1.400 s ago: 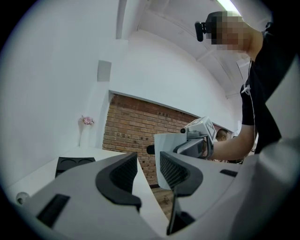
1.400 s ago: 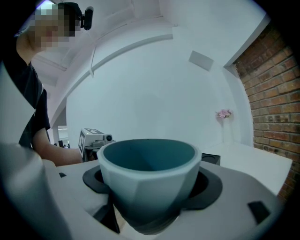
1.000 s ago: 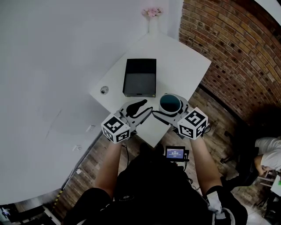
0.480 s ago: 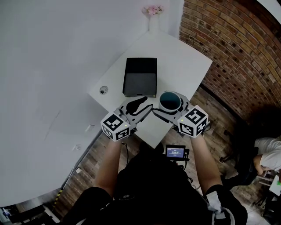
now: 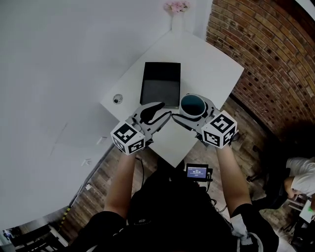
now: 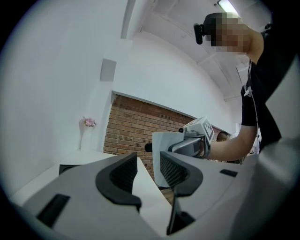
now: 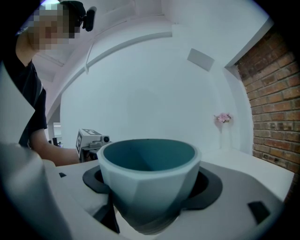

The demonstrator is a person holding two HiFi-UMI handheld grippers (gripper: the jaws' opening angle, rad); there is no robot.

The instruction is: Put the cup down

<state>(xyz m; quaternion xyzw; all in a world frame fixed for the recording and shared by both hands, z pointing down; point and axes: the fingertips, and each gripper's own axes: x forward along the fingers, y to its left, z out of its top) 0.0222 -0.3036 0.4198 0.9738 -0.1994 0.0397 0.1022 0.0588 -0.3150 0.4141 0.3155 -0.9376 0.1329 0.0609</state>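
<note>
My right gripper (image 5: 193, 109) is shut on the cup (image 5: 192, 105), a pale cup with a teal inside. The cup stands upright between the dark pads (image 7: 207, 185) and fills the right gripper view (image 7: 147, 180). It hangs over the near part of the white table (image 5: 206, 64), beside the black box (image 5: 160, 83). Whether its base touches the table I cannot tell. My left gripper (image 5: 160, 112) is just left of the cup, its jaws a narrow gap apart with nothing between them (image 6: 149, 171). The cup's side (image 6: 163, 157) also shows in the left gripper view.
A small round fitting (image 5: 117, 99) sits at the table's left edge. A vase of pink flowers (image 5: 176, 7) stands at the far corner. A brick wall (image 5: 266, 59) runs along the right, with wood floor below. Another person (image 5: 300, 172) is at the right edge.
Both grippers have moved forward over the table. The cup has come up level with the near end of the black box. The grip on the cup has not changed.
</note>
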